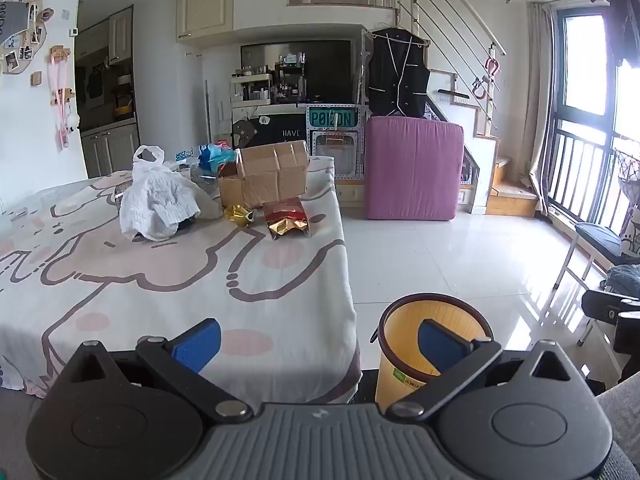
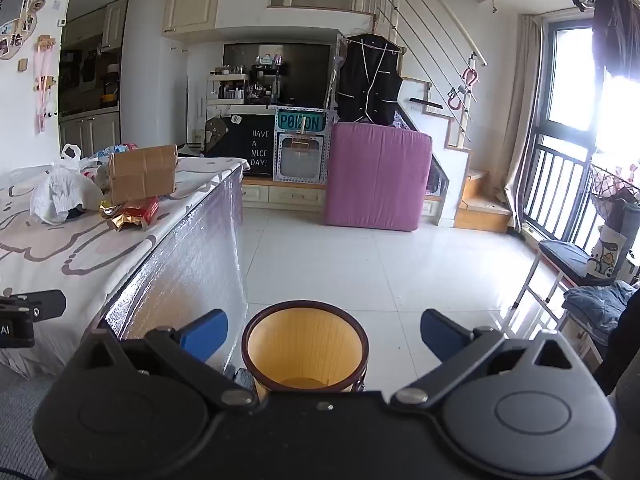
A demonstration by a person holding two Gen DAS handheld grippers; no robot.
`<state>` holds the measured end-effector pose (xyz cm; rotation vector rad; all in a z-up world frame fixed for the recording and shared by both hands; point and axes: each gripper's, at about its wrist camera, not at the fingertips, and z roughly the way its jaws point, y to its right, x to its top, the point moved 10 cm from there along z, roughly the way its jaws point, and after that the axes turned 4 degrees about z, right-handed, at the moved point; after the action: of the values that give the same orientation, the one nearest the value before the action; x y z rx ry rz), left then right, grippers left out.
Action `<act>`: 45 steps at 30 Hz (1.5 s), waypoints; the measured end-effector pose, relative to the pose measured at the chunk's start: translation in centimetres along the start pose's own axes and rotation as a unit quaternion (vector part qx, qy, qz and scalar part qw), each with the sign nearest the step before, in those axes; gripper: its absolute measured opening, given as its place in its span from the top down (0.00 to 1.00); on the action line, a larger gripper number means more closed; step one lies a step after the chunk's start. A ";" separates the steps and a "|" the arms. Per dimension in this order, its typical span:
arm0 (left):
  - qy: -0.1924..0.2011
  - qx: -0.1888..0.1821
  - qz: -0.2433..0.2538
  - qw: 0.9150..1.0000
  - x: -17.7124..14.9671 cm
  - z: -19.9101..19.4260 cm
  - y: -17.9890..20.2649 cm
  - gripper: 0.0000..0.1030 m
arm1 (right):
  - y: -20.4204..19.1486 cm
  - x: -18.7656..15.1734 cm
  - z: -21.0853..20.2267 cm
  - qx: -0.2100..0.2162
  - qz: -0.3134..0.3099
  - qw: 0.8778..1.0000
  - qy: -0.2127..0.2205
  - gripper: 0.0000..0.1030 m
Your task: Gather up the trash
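Observation:
A yellow waste bin [image 1: 400, 360] with a dark rim stands on the floor beside the table [image 1: 160, 280]; it appears empty in the right wrist view [image 2: 306, 344]. Trash lies at the table's far end: a white plastic bag [image 1: 156, 200], a cardboard box [image 1: 266, 178], a red and gold snack packet [image 1: 287, 218] and a gold wrapper [image 1: 238, 213]. The bag [image 2: 60, 196], box [image 2: 143, 174] and packet [image 2: 134, 214] also show in the right wrist view. My left gripper [image 1: 320, 344] is open over the table's near corner. My right gripper [image 2: 322, 336] is open above the bin, nothing between its fingers.
A purple mattress [image 1: 414, 170] leans upright by the stairs [image 1: 508, 192] across the white tiled floor. Blue packets [image 1: 214, 156] lie behind the box. A bench [image 2: 568, 258] and folded clothes [image 2: 600, 304] stand by the window at the right. Foil sheeting [image 2: 184, 260] covers the table's side.

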<state>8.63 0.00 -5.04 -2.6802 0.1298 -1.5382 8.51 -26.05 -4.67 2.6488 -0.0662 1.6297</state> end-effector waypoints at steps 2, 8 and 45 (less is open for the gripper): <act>-0.001 0.000 0.000 1.000 0.0 0.0 0.0 0.00 | 0.0 0.0 0.0 0.000 0.001 1.000 0.000 0.00; -0.001 0.000 0.000 1.000 0.0 0.0 0.0 0.00 | 0.1 0.0 0.0 0.001 0.001 1.000 -0.001 0.00; -0.002 0.000 0.000 1.000 0.0 0.0 0.0 0.00 | 0.7 0.1 -0.1 0.002 0.002 1.000 -0.005 0.00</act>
<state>8.64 0.00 -5.10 -2.6820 0.1306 -1.5334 8.46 -26.75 -4.52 2.6614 -0.0692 1.6204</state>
